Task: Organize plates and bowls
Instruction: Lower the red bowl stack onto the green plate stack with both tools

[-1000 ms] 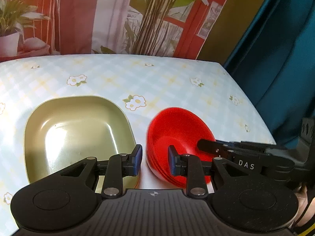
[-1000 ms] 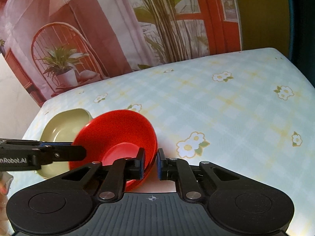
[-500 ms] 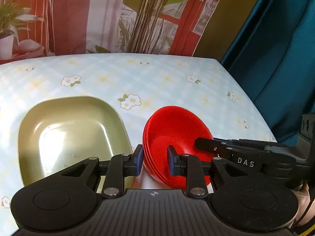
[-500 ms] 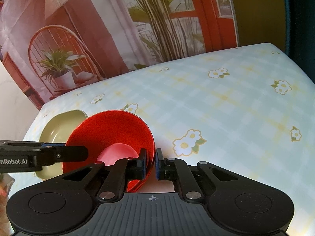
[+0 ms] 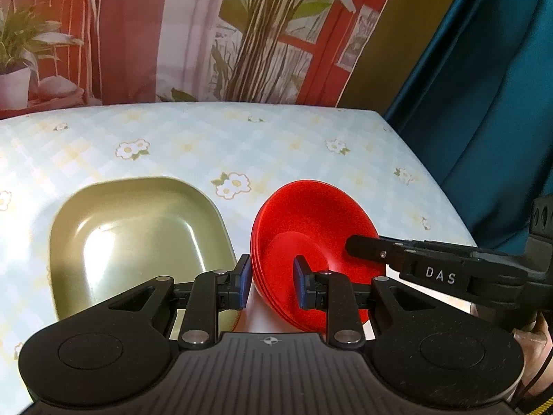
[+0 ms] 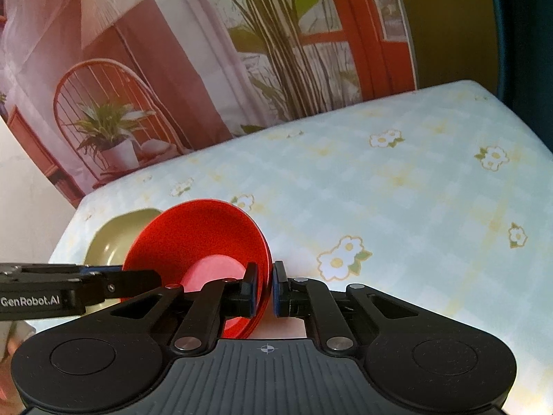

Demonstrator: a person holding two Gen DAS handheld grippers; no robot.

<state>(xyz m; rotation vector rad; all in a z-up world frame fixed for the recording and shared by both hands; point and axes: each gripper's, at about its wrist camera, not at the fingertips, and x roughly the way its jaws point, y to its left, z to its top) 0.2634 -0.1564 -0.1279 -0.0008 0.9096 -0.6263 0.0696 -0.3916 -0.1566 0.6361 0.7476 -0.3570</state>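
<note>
A stack of red bowls (image 5: 311, 228) is tilted up above the flowered tablecloth. My right gripper (image 6: 265, 288) is shut on the right rim of the red bowls (image 6: 200, 242); it enters the left wrist view from the right (image 5: 359, 247). My left gripper (image 5: 271, 280) is open, its jaws on either side of the bowls' left rim without closing on it. A square olive-green plate (image 5: 134, 238) lies flat on the table just left of the bowls; it also shows in the right wrist view (image 6: 117, 238).
The table (image 5: 276, 145) carries a pale blue checked cloth with white flowers. A printed backdrop with plants and a red door (image 6: 242, 69) stands at the far edge. A teal curtain (image 5: 484, 103) hangs past the table's right edge.
The red bowls have tipped up more steeply in my right gripper and lifted a little. My left gripper's jaws have come around the bowls' left rim.
</note>
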